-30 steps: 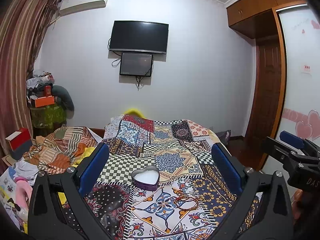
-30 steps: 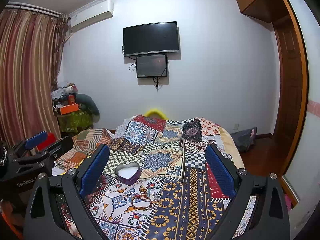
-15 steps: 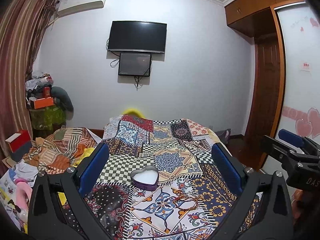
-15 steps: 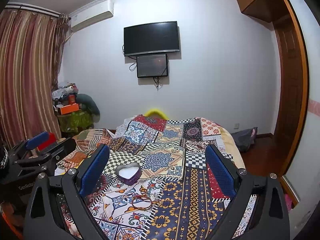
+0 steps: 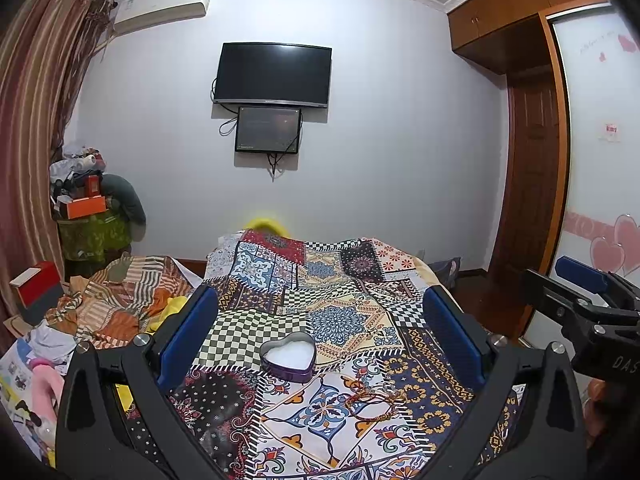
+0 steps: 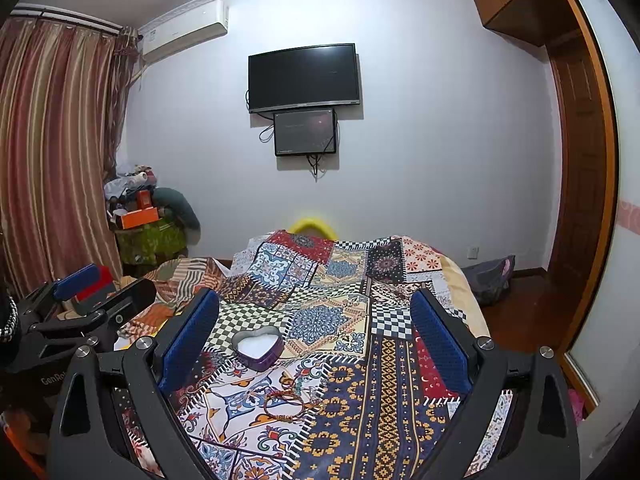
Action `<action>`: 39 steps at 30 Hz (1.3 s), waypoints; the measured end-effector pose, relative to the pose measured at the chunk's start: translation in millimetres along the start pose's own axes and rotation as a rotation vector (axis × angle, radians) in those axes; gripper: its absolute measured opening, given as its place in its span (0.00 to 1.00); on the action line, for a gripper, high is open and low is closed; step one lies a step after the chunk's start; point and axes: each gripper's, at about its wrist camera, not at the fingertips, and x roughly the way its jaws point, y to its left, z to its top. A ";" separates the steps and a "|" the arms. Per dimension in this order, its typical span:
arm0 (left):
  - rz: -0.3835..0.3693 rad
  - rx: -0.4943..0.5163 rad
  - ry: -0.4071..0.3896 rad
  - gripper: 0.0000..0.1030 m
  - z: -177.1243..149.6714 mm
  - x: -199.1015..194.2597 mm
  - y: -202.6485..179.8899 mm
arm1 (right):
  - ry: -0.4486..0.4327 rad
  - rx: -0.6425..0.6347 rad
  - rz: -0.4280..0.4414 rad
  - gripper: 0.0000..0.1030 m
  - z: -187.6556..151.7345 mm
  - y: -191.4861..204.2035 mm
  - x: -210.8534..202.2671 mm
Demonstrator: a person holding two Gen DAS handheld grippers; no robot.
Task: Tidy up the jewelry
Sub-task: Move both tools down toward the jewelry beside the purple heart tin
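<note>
An open heart-shaped purple box (image 5: 288, 358) with a white inside sits on the patchwork bedspread (image 5: 340, 280); it also shows in the right wrist view (image 6: 258, 346). A red and gold string bracelet (image 5: 370, 400) lies just in front of the box, to its right; it also shows in the right wrist view (image 6: 286, 400). My left gripper (image 5: 320, 340) is open and empty, held above the bed short of the box. My right gripper (image 6: 316, 336) is open and empty, to the right of the left one, above the bracelet area.
A crumpled striped cloth (image 5: 120, 300) and clutter lie left of the bed. A cluttered stand (image 5: 92, 232) is in the left corner. A TV (image 5: 274, 74) hangs on the far wall. A wardrobe (image 5: 532, 160) stands to the right.
Both views have shifted very slightly; the left gripper has drifted a little. The box and bracelet have not moved, and both grippers stay open.
</note>
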 end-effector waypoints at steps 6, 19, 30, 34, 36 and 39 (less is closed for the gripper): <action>0.003 -0.002 -0.002 1.00 -0.2 0.7 0.0 | 0.002 -0.001 -0.001 0.93 -0.8 0.1 0.4; 0.008 -0.010 0.009 1.00 -5.4 8.2 3.4 | 0.025 -0.001 0.000 0.93 -5.6 -3.4 9.9; -0.011 -0.075 0.120 1.00 -24.1 51.8 20.0 | 0.116 0.003 -0.044 0.93 -28.3 -20.6 42.5; 0.004 -0.093 0.194 1.00 -42.6 76.9 25.3 | 0.193 0.001 -0.068 0.92 -47.4 -33.1 65.8; 0.006 -0.104 0.242 0.99 -53.3 90.1 27.3 | 0.236 -0.006 -0.082 0.92 -58.4 -38.5 75.9; 0.027 -0.111 0.330 0.86 -71.7 111.0 31.2 | 0.302 -0.015 -0.091 0.92 -72.3 -43.8 89.9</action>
